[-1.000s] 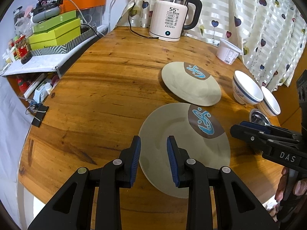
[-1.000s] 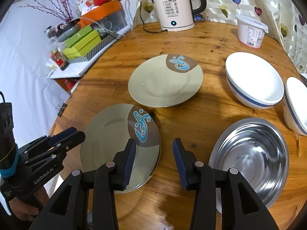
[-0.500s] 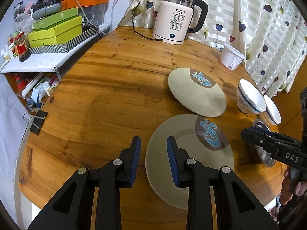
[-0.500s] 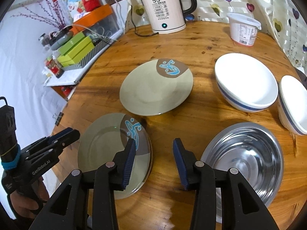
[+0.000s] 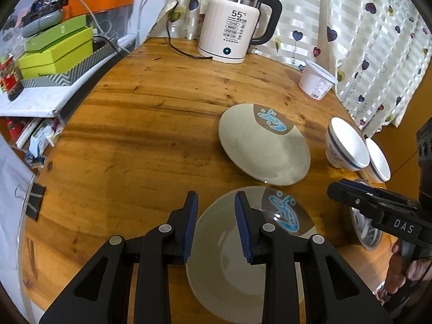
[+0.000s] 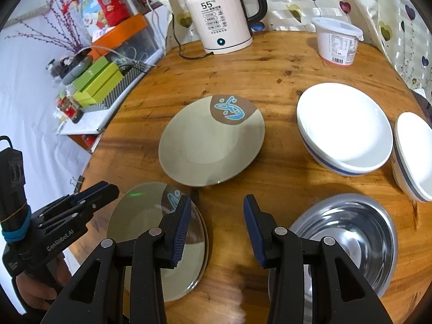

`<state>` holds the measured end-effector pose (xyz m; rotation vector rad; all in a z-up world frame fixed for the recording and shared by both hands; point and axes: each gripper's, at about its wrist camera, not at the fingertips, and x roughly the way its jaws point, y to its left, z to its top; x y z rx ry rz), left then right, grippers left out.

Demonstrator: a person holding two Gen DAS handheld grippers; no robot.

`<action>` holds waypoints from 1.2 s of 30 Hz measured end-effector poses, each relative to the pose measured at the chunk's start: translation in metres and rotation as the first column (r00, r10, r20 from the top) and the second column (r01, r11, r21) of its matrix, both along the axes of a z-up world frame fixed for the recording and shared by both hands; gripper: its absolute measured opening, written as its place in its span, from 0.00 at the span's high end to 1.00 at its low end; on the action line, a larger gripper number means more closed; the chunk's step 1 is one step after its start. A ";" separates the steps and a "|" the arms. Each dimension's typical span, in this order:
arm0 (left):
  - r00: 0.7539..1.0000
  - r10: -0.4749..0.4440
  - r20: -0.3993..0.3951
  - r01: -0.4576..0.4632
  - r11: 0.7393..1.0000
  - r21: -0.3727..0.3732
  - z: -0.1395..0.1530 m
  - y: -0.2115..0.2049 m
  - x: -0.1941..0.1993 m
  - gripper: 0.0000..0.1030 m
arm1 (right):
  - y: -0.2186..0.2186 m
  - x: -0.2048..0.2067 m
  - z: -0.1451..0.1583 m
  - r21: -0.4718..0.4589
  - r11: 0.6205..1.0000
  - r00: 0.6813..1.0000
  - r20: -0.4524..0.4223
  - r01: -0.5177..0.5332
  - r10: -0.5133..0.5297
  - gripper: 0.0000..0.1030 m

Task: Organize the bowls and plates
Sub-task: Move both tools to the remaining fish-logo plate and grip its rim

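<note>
In the left wrist view, the left gripper sat at the lower middle of the frame with its blue-padded jaws parted by a moderate gap and nothing between them; its right finger overlapped the near plate, which lay flat on the wooden table at the bottom centre. Whether that finger touched the plate could not be told. Just above it, in the centre right of the frame, lay the far plate, separate from the near one, its brown-and-blue patch toward the top. Further right stood two white bowls side by side, and a white tub sat above them near the curtain. The kettle stood at the top centre. The right gripper entered from the right edge. In the right wrist view, the right gripper was at the lower centre, its jaws spread wide and empty over bare wood, between the near plate at lower left and the steel bowl at lower right. The far plate filled the centre, the two white bowls the right side. The left gripper showed at lower left, beside the near plate's edge.
</note>
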<state>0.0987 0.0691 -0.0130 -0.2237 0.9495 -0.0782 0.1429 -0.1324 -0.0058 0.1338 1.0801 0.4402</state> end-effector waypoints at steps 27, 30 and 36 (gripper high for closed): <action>0.992 -0.113 -0.051 0.112 0.993 -0.023 -0.010 -0.003 0.083 0.72 | 0.005 0.050 -0.020 -0.016 0.996 0.993 -0.068 0.091 -0.092 0.61; 0.990 -0.127 -0.063 0.126 0.992 -0.025 -0.016 -0.006 0.092 0.72 | 0.005 0.055 -0.025 -0.026 0.995 0.992 -0.080 0.100 -0.102 0.61; 0.986 -0.141 -0.089 0.139 0.990 -0.032 -0.028 -0.007 0.105 0.71 | 0.007 0.063 -0.032 -0.043 0.993 0.988 -0.099 0.112 -0.116 0.61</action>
